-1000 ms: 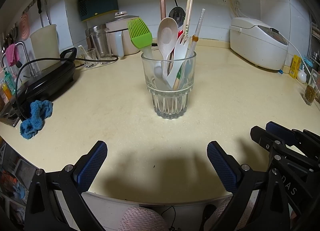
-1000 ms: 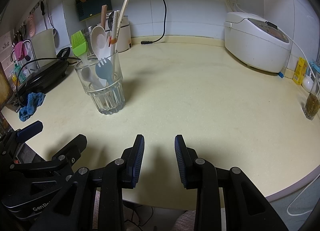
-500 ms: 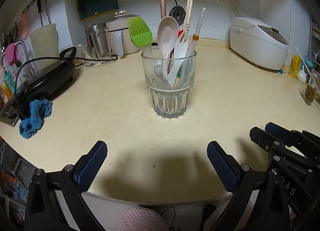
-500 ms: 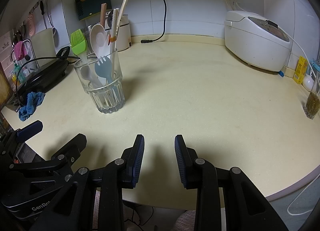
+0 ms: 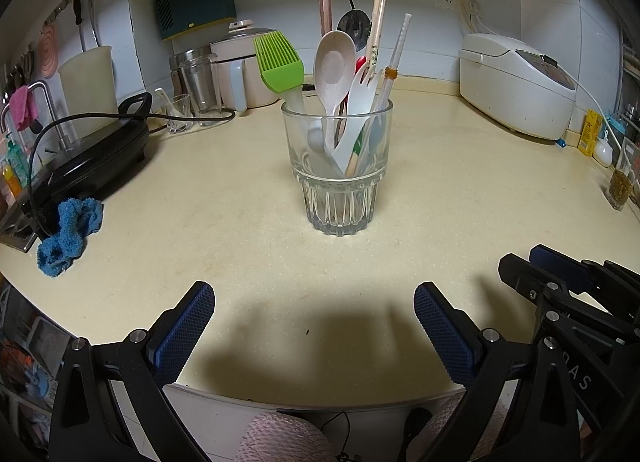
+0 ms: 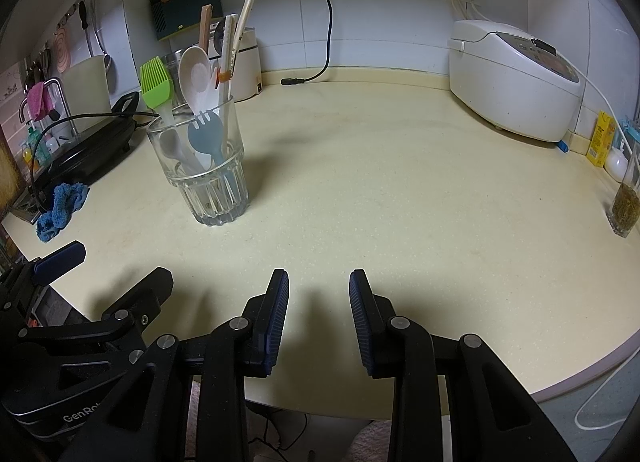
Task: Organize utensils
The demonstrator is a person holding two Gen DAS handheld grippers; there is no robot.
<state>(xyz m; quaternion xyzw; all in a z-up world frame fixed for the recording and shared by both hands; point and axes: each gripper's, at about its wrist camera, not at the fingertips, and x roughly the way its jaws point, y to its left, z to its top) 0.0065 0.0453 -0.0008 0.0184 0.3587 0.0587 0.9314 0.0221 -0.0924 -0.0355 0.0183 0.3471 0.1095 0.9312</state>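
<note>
Glass tumbler [image 5: 339,166] upright mid-counter, utensils [image 5: 344,74] already standing inside.
Left gripper [image 5: 314,326] gapes wide, right gripper [image 6: 319,316] half-parted; both are empty and should approach gently, avoiding tipping.

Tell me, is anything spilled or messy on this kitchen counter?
Nothing is spilled. The glass stands upright with the utensils in it. The only untidy thing is a blue cloth lying crumpled on the counter by the black appliance.
</note>
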